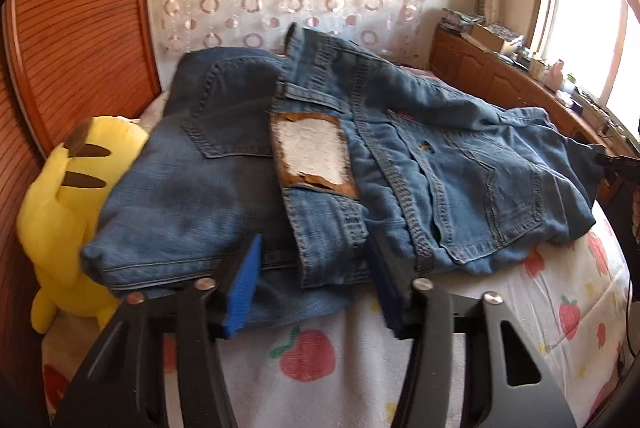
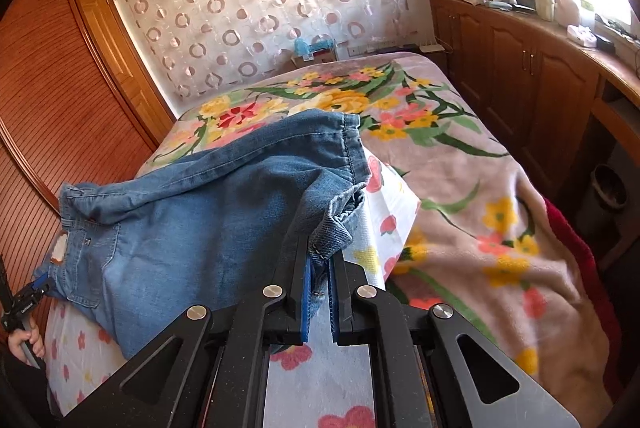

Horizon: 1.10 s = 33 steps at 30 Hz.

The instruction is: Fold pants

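Jeans [image 1: 248, 188]: faded blue denim, lying across the bed [image 1: 520, 312], back side up. Waistband bunched and turned over, showing a torn brown leather patch [image 1: 314, 158] with white backing. Two back pockets visible, stitching tan. In the right wrist view, legs doubled over toward the waist; hem end lifted off the bed, tilted, cuff fold pinched. Cloth rumpled, not flat.
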Each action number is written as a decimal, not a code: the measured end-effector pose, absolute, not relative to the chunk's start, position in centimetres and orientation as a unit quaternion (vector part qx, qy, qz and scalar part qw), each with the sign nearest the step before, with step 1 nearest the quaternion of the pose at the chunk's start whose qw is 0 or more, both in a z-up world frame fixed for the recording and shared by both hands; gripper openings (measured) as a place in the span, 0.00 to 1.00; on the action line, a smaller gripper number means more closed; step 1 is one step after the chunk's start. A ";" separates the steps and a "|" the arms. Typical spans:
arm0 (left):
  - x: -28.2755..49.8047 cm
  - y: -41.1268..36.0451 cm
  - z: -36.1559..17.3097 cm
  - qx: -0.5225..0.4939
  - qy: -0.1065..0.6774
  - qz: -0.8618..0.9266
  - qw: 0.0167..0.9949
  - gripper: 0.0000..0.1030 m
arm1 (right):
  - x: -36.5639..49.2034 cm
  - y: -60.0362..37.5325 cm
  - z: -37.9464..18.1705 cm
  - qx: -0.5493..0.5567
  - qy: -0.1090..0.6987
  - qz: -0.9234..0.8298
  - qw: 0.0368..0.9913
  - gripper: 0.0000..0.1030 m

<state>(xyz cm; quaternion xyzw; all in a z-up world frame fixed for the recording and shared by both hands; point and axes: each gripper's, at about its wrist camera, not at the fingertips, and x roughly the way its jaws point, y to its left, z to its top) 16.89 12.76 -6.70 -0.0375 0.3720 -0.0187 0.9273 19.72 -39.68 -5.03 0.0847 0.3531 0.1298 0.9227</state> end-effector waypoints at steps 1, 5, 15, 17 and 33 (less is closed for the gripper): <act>17.1 12.6 -6.8 -0.035 0.374 -0.019 0.927 0.44 | 19.9 -39.6 -4.9 0.083 0.354 0.128 0.923 0.07; 17.6 12.0 -7.3 -0.030 0.382 -0.023 0.923 0.43 | 20.1 -39.6 -4.7 0.078 0.356 0.123 0.923 0.07; 16.7 10.9 -4.6 -0.007 0.338 -0.024 0.941 0.06 | 19.9 -39.3 -3.3 0.047 0.331 0.105 0.937 0.04; 16.4 10.9 -3.1 -0.006 0.321 -0.023 0.947 0.06 | 19.7 -39.2 -2.5 0.040 0.318 0.100 0.942 0.04; 12.1 10.2 4.0 0.018 0.237 -0.024 0.971 0.06 | 12.4 -39.1 1.3 0.016 0.238 0.093 0.967 0.03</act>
